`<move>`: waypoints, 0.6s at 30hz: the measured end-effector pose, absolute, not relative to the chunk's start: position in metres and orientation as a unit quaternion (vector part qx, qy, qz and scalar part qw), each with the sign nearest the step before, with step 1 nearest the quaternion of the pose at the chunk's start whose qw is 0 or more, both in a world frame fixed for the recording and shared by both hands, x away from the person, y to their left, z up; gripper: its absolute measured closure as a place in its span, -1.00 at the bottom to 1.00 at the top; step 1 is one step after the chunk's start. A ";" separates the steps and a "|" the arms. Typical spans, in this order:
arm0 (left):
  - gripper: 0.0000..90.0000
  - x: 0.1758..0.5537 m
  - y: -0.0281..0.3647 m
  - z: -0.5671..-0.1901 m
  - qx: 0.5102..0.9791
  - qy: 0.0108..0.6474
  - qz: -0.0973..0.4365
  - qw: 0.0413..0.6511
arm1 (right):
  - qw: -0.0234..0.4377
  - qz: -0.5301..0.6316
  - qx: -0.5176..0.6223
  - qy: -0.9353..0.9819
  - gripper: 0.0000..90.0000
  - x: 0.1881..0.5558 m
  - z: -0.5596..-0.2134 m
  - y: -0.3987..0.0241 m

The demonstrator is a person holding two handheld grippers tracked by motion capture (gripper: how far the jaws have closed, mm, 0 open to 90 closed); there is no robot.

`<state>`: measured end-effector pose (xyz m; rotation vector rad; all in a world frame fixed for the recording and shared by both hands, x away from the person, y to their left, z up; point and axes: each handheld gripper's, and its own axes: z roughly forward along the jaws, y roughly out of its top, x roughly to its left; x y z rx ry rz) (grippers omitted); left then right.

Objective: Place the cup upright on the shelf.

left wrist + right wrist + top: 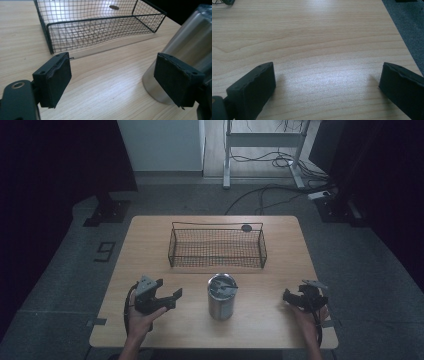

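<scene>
A steel cup (pixel 222 297) with a dark lid stands upright in the near middle of the wooden table (pixel 150 235). A hand holds my left gripper (pixel 169 288) to the cup's left, apart from it, jaws open. In the left gripper view the cup (pixel 185 50) rises behind the right pad, and nothing lies between the open jaws of the left gripper (pixel 112 77). My right gripper (pixel 290 296) rests near the table's right front corner. In its own view the right gripper (pixel 327 82) stands open over bare wood.
A black wire basket (pixel 172 247) sits at the back middle of the table, and the left gripper view shows the basket (pixel 100 32) ahead. A small dark disc (pixel 246 227) lies just behind it. Cables and a desk frame stand on the floor beyond.
</scene>
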<state>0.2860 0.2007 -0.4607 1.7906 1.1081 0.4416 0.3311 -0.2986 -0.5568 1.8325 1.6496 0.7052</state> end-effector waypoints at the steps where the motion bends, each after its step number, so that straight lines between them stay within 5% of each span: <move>1: -0.68 0.285 0.196 -0.458 0.734 0.448 0.177 0.480 | 0.284 0.264 0.685 0.617 -0.99 0.331 -0.557 -0.299; 18: -0.74 0.277 0.163 -0.454 0.757 0.404 0.162 0.487 | 0.284 0.262 0.686 0.616 -0.99 0.331 -0.557 -0.299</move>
